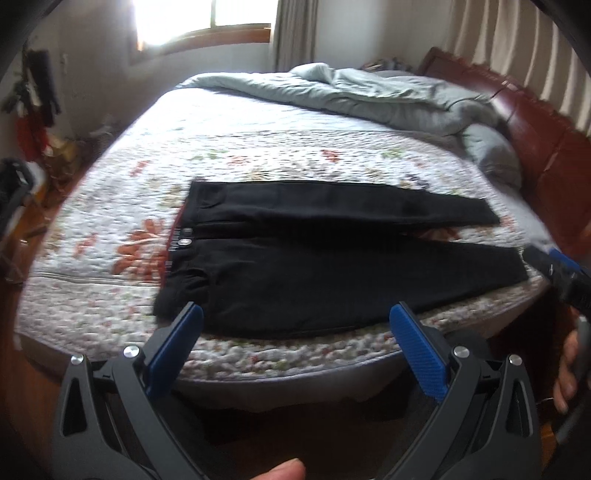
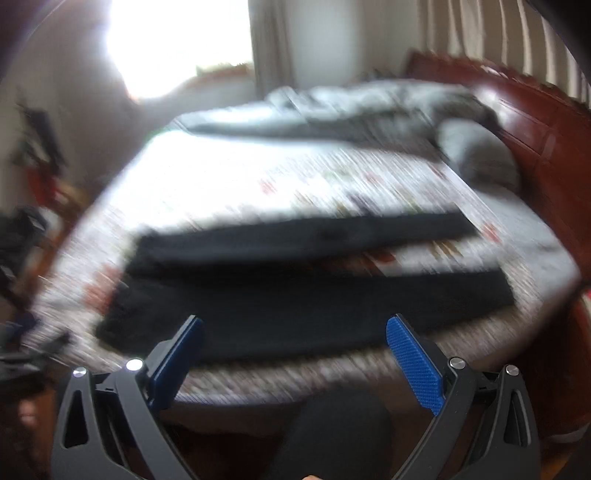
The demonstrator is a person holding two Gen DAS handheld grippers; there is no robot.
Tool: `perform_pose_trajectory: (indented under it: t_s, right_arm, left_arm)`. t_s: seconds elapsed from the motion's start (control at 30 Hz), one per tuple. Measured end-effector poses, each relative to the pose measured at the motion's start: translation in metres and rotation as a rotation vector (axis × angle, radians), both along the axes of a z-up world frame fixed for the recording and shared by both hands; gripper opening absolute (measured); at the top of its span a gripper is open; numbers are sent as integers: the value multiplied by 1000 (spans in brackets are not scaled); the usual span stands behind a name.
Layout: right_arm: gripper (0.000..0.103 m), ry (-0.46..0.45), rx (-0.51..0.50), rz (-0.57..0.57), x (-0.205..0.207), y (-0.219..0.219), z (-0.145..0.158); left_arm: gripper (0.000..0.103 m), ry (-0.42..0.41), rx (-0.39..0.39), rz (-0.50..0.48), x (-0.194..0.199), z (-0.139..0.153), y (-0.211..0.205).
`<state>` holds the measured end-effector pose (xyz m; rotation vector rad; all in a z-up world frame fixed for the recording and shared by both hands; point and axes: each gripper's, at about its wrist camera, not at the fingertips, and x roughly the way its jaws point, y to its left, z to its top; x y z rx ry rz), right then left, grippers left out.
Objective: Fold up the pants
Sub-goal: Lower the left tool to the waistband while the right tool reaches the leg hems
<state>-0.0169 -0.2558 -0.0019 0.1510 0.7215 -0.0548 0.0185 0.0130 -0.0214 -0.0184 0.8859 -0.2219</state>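
Okay, black pants (image 1: 332,258) lie flat on the floral quilted bedspread (image 1: 240,147), near the bed's front edge, waistband to the left with its metal button (image 1: 184,242) showing, both legs running right and splayed apart so a wedge of bedspread shows between the cuffs. Left gripper (image 1: 295,325) hovers over the near edge of the pants, blue-padded fingers (image 1: 415,350) spread wide, nothing between them; left pad tip sits visually over the waist corner, contact can't be confirmed. Right gripper (image 2: 295,332) likewise hangs above the near pant leg, jaws wide apart and empty; that view is heavily motion-blurred, so fine detail is lost, but the pants (image 2: 314,306) and bedspread (image 2: 258,177) still read. In the left wrist view the right tool's body pokes in at the right edge beside the near cuff, with a hand (image 1: 565,373) below it. Rumpled grey duvet (image 1: 388,96) is bunched at the far side, against the dark red wooden headboard (image 1: 535,125). Bright window (image 1: 207,18) and curtains (image 1: 295,33) sit behind.
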Motion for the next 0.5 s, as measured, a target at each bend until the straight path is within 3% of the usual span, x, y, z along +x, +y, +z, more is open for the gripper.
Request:
perform_pose_trajectory:
  t_s: [0.03, 0.07, 0.1, 0.17, 0.3, 0.4, 0.5]
  right_arm:
    - [99, -72, 12, 55, 2, -2, 1]
    - [99, -54, -11, 78, 11, -2, -4]
    - [99, 31, -58, 100, 26, 0, -14]
    - [99, 75, -84, 127, 41, -1, -26]
    - [99, -76, -138, 210, 52, -6, -18]
    - [99, 43, -167, 242, 97, -14, -37]
    - [98, 72, -141, 342, 135, -21, -44]
  left_arm:
    - [101, 17, -28, -12, 6, -5, 7]
    - [101, 28, -30, -12, 10, -8, 11]
    - [100, 38, -3, -11, 18, -13, 16]
    - [100, 52, 74, -22, 32, -21, 22]
    - [101, 92, 144, -25, 62, -37, 48]
    - [100, 79, 143, -11, 94, -38, 77]
    - [100, 58, 104, 44, 138, -39, 110]
